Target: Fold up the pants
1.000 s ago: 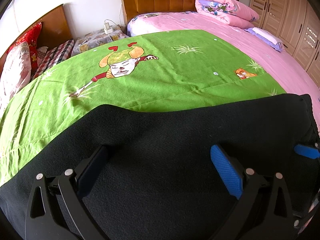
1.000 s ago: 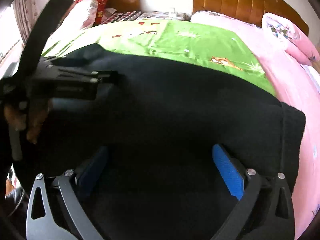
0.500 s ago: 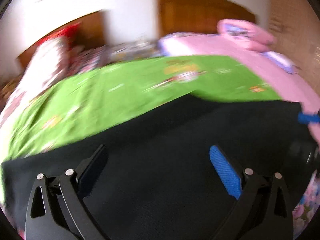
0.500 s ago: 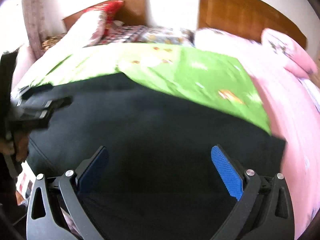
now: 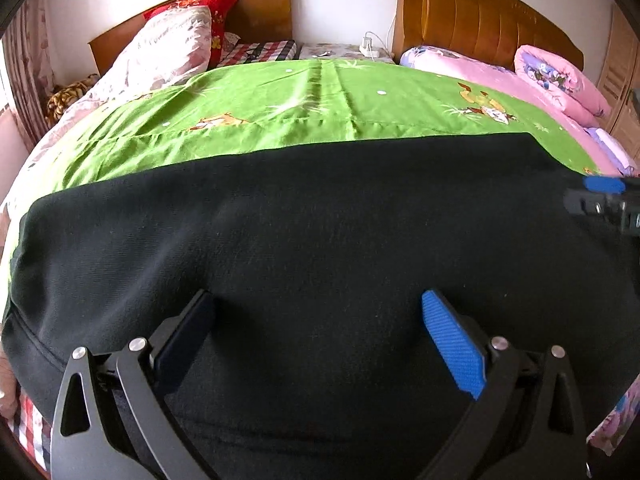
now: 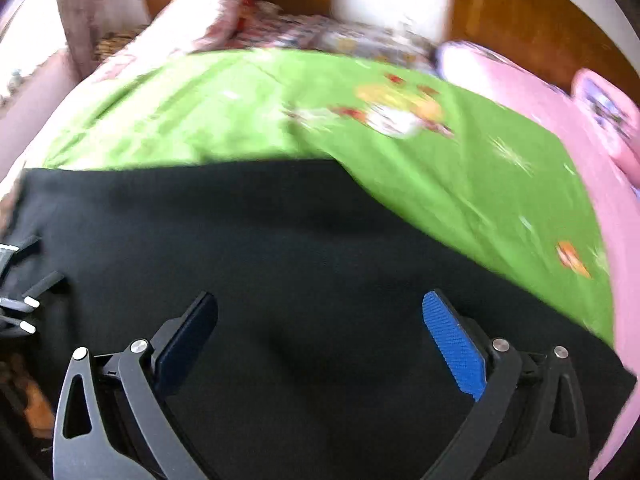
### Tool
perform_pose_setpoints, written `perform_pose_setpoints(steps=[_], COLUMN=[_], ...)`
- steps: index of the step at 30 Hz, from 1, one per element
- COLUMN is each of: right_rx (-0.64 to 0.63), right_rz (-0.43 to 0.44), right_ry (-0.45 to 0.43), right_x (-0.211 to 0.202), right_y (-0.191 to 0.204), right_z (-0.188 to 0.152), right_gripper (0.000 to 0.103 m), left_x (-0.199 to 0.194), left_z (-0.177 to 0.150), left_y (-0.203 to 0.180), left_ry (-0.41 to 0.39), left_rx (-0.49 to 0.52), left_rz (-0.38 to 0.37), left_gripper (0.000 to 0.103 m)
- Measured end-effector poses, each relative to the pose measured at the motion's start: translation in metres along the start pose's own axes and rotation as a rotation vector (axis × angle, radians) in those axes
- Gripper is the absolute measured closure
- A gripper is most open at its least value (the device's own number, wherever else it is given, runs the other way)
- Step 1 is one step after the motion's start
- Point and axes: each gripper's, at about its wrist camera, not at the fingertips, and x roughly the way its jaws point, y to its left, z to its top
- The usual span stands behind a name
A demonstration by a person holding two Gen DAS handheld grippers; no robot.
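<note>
The black pants (image 5: 320, 240) lie flat across the near part of the green bedsheet (image 5: 300, 108); they also fill the lower part of the blurred right wrist view (image 6: 280, 260). My left gripper (image 5: 318, 320) is open, its blue-padded fingers spread wide just above the cloth, holding nothing. My right gripper (image 6: 320, 320) is open over the pants too, empty. The right gripper's tip shows at the right edge of the left wrist view (image 5: 604, 196). Part of the left gripper shows at the left edge of the right wrist view (image 6: 20, 300).
A pink quilt (image 5: 520, 84) and a rolled pink blanket (image 5: 560, 76) lie to the right. Pillows (image 5: 172, 48) and wooden headboards (image 5: 480, 16) stand at the back, with a small bedside surface holding a charger (image 5: 366, 46) between the headboards.
Both grippers have swung left over the pants, so the views now face more toward the left bed and pillows. Both stay open. The pants lie much as before.
</note>
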Motion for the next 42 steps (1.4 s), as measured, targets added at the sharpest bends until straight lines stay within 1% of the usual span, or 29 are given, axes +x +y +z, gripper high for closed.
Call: perform_pose_setpoints(steps=[1,2,3,4,5,6,7,8,9,10,11,13,14,16,18,19,21,23,25,26,27,28,30,32,36,38,40,42], right_rx=[-0.009,-0.026,-0.037,-0.042,-0.05,-0.057,-0.066,-0.066,-0.058,-0.057,-0.058,-0.058,-0.059,-0.061,-0.06,-0.061,-0.06,-0.059,-0.059,-0.06,-0.06,-0.06,-0.059,-0.059,-0.06,-0.06,-0.061,-0.055], right_rz=[0.035,0.054,0.033,0.012,0.002,-0.006,-0.036,-0.046,-0.04,-0.031,-0.026,-0.019,-0.021,-0.023,-0.021,-0.022,-0.021,-0.02,-0.02,-0.021,-0.021,-0.02,-0.019,-0.019,-0.02,-0.02,-0.022,-0.034], right_ry=[0.006,0.019,0.029,0.033,0.039,0.035,0.015,-0.025,-0.043,-0.061,-0.064,-0.063,-0.064,-0.065,-0.066,-0.066,-0.067,-0.069,-0.07,-0.07,-0.07,-0.07,-0.07,-0.07,-0.07,-0.071,-0.071,-0.062], right_x=[0.005,0.014,0.024,0.029,0.037,0.04,0.043,0.041,0.041,0.039,0.038,0.039,0.041,0.044,0.046,0.046,0.046,0.047,0.047,0.047,0.047,0.047,0.047,0.047,0.047,0.047,0.047,0.044], right_y=[0.009,0.019,0.028,0.032,0.036,0.043,0.046,0.047,0.045,0.042,0.041,0.038,0.041,0.041,0.042,0.042,0.042,0.044,0.044,0.044,0.044,0.044,0.043,0.043,0.044,0.044,0.044,0.045], right_z=[0.006,0.014,0.019,0.023,0.027,0.027,0.025,0.019,0.017,0.014,0.014,0.014,0.014,0.017,0.018,0.018,0.018,0.017,0.017,0.017,0.017,0.017,0.017,0.017,0.017,0.017,0.017,0.018], right_gripper=[0.004,0.004,0.004,0.004,0.004,0.004,0.004,0.004,0.004,0.004,0.004,0.004,0.004,0.004,0.004,0.004,0.004,0.004,0.004,0.004,0.004,0.004,0.004,0.004,0.004,0.004,0.004,0.004], left_x=[-0.002,-0.012,-0.018,-0.029,-0.047,-0.059,-0.072,-0.083,-0.087,-0.089,-0.089,-0.085,-0.084,-0.079,-0.067,-0.063,-0.056,-0.059,-0.07,-0.075,-0.077,-0.075,-0.058,-0.04,-0.032,-0.03,-0.025,-0.018], left_z=[0.0,-0.003,-0.007,-0.011,-0.019,-0.025,-0.035,-0.05,-0.057,-0.068,-0.084,-0.105,-0.118,-0.129,-0.129,-0.127,-0.127,-0.131,-0.132,-0.135,-0.138,-0.14,-0.144,-0.143,-0.135,-0.131,-0.132,-0.134], left_y=[0.001,0.007,0.01,0.019,0.036,0.051,0.07,0.104,0.124,0.15,0.185,0.23,0.253,0.274,0.284,0.284,0.285,0.284,0.281,0.28,0.28,0.282,0.288,0.298,0.308,0.314,0.32,0.326], left_ry=[-0.008,-0.037,-0.059,-0.09,-0.14,-0.179,-0.213,-0.233,-0.232,-0.235,-0.246,-0.266,-0.305,-0.333,-0.317,-0.307,-0.284,-0.295,-0.312,-0.312,-0.303,-0.289,-0.255,-0.251,-0.31,-0.329,-0.343,-0.355], left_rx=[-0.007,-0.037,-0.059,-0.091,-0.148,-0.197,-0.251,-0.346,-0.408,-0.501,-0.631,-0.806,-0.898,-0.966,-0.979,-0.98,-1.007,-1.049,-1.035,-1.023,-1.017,-1.017,-1.063,-1.085,-1.109,-1.134,-1.16,-1.182], left_rz=[-0.006,-0.029,-0.056,-0.104,-0.159,-0.192,-0.219,-0.257,-0.273,-0.296,-0.342,-0.414,-0.444,-0.465,-0.498,-0.498,-0.472,-0.473,-0.44,-0.401,-0.375,-0.375,-0.433,-0.474,-0.523,-0.549,-0.588,-0.609], left_gripper=[0.001,0.002,0.002,0.002,0.002,0.002,0.002,0.002,0.002,0.002,0.002,0.003,0.004,0.007,0.01,0.012,0.015,0.016,0.016,0.016,0.016,0.016,0.016,0.016,0.017,0.024,0.028,0.031])
